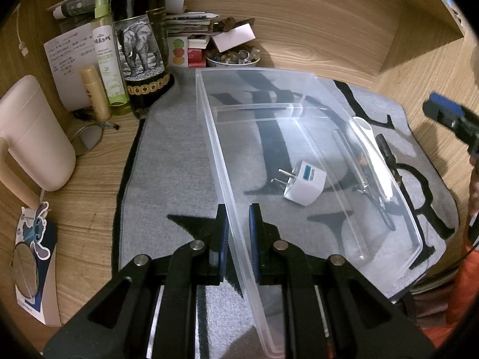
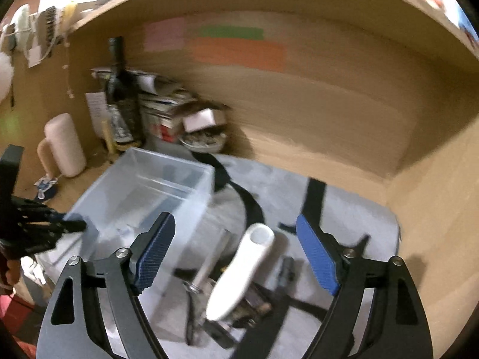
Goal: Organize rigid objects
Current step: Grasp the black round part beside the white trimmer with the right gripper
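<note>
1. My left tool (image 1: 238, 233) has its two blue pads set either side of the near wall of a clear plastic bin (image 1: 299, 95). A gap shows between the right pad and the wall, so I cannot tell whether the grip is firm or only loose.

2. The bin stretches ahead and to the right of that tool, resting on a grey mat (image 1: 167, 161) with black lettering, spread over the wooden desk (image 1: 86, 197).

3. Inside the bin, ahead and right of the left tool, lies a white plug adapter (image 1: 305, 184) on its side, prongs pointing left.

4. My right tool (image 2: 236, 251) is spread wide and holds nothing. It hovers above a small pile on the mat.

5. Directly between and below its pads lies a long white handled object (image 2: 239, 275), with a thin metal piece (image 2: 209, 263) just left and dark items beneath it. This view is blurred, so I cannot name them.

6. The bin (image 2: 155, 185) sits ahead and left of the right tool.

7. Risks, as I judge them: the thin wall may slip or flex out of the left pads, shifting the bin. The crowded pile may make the right tool catch two objects together, or nudge one off the mat.

8. A bottle (image 1: 140, 45) and a spray (image 1: 104, 48) stand far left of the bin; a hard shove could topple them.
</note>
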Available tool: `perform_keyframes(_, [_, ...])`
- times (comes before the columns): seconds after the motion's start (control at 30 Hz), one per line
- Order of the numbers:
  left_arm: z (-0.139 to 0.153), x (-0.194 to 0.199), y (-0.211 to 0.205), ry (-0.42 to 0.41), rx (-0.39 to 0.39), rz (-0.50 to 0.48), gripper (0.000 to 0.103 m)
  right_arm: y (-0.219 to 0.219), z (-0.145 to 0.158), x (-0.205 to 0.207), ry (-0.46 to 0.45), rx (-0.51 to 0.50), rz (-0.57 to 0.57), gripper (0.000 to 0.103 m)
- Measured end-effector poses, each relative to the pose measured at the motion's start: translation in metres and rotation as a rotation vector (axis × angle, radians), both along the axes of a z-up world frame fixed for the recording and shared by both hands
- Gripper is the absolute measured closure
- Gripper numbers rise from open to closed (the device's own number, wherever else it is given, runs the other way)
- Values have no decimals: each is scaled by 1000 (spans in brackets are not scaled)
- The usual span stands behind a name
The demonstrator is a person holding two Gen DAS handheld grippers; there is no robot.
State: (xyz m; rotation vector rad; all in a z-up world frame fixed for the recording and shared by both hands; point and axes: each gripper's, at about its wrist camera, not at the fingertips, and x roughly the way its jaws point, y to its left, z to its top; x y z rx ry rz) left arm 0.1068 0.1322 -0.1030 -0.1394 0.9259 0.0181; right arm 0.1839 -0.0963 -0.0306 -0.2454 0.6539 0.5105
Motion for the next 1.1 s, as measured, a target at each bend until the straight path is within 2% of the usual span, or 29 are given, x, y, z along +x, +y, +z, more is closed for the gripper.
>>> perform_keyframes(0.27, [0,0,-2,5,4,8,90,-32,-39,0,78,-14,-52,22])
perform_keyframes(0.57, [0,0,-3,6,7,5,90,-43,-84,-5,190,-23,-46,23])
perform_keyframes(0.6, [0,0,-3,7,8,5,90,-44,-88,-5,203,-18,-47,25])
perform_keyframes(0.67, [0,0,-3,7,8,5,90,-46,-94,-4,228,-10,-46,35])
perform_keyframes(0.87, [0,0,-3,6,9,6,90,-49,-106,0,288,21,-39,51])
perform_keyframes(1.0, [-1,-1,-3,6,11,8,90,-46,-109,3,296,35,-20,60])
perform_keyframes(1.07, [-1,-1,-2,5,13,8,90,-44,-109,3,290,35,-10,69])
perform_keyframes(1.1, [-1,-1,-3,6,11,8,90,-44,-108,2,287,33,-8,71])
